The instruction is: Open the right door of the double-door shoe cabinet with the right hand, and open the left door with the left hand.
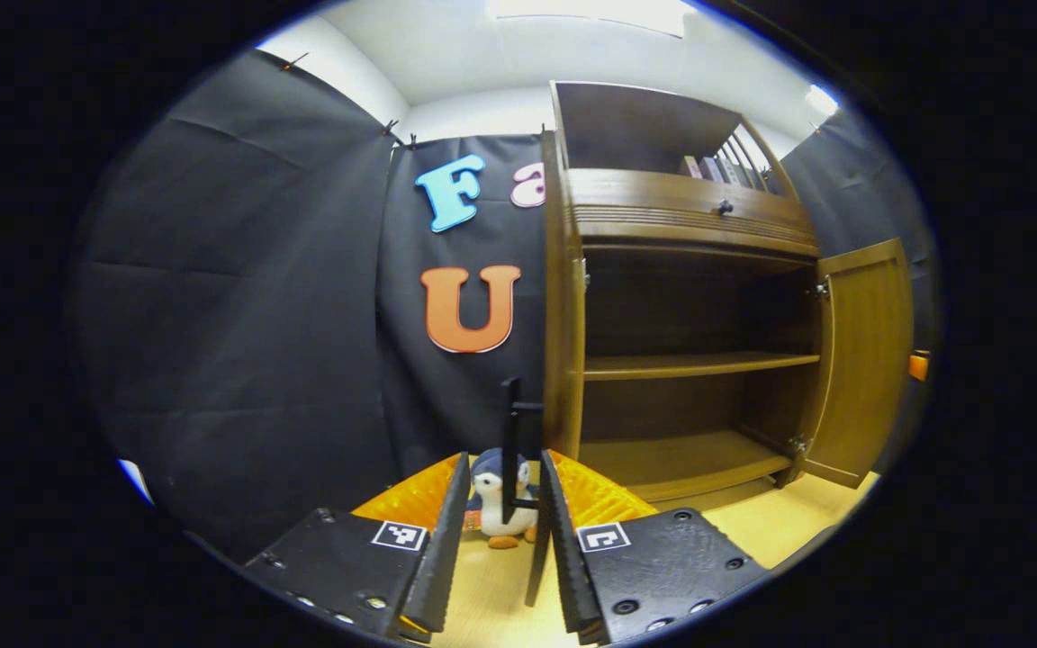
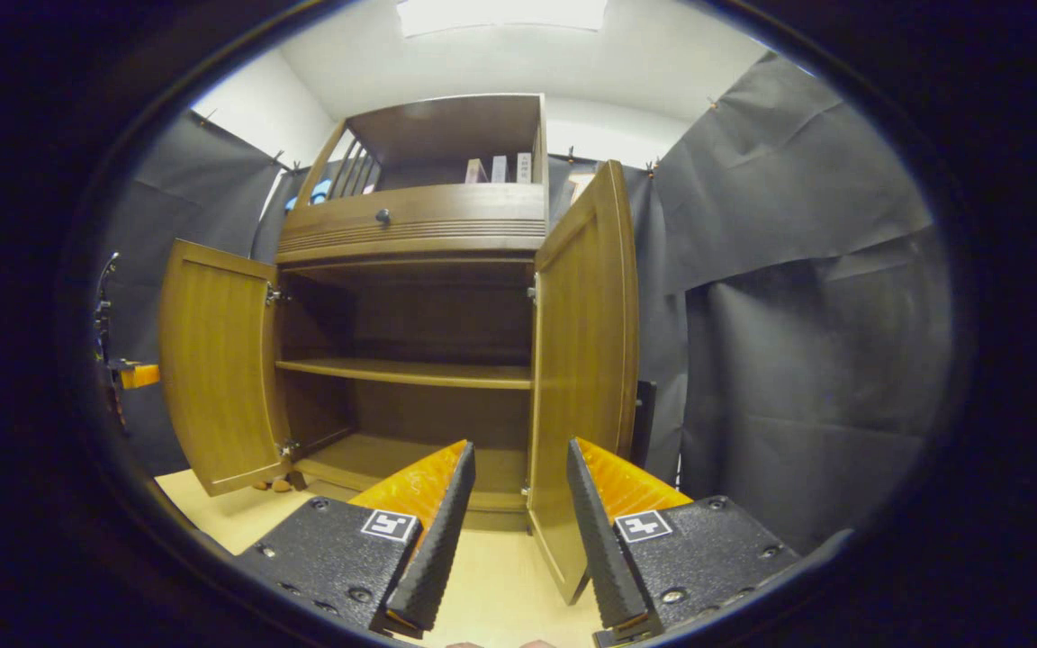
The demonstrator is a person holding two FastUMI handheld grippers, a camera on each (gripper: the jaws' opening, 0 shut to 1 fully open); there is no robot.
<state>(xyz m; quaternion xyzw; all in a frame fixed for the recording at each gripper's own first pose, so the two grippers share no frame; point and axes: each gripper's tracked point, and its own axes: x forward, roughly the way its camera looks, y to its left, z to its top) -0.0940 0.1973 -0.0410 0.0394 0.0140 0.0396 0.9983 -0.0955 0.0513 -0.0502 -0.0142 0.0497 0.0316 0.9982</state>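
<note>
With the fingers (image 1: 442, 549) of the left gripper (image 1: 500, 540) set close on either side of the slim dark handle (image 1: 511, 432) of the left door (image 1: 563, 297), could not tell whether pressed on it. With the fingers (image 2: 433, 540) of the right gripper (image 2: 518, 531) spread wide and holding nothing, faced the free edge of the right door (image 2: 586, 360) just ahead. Beyond, found the shoe cabinet (image 2: 410, 225) with both doors standing open; judged them stiff wood, light on their hinges, best taken by the handle.

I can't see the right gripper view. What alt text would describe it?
A wooden shoe cabinet stands with both doors swung open, the left door and the right door, showing bare shelves. The open right claw points at it from the bottom, near the right door's edge.
</note>
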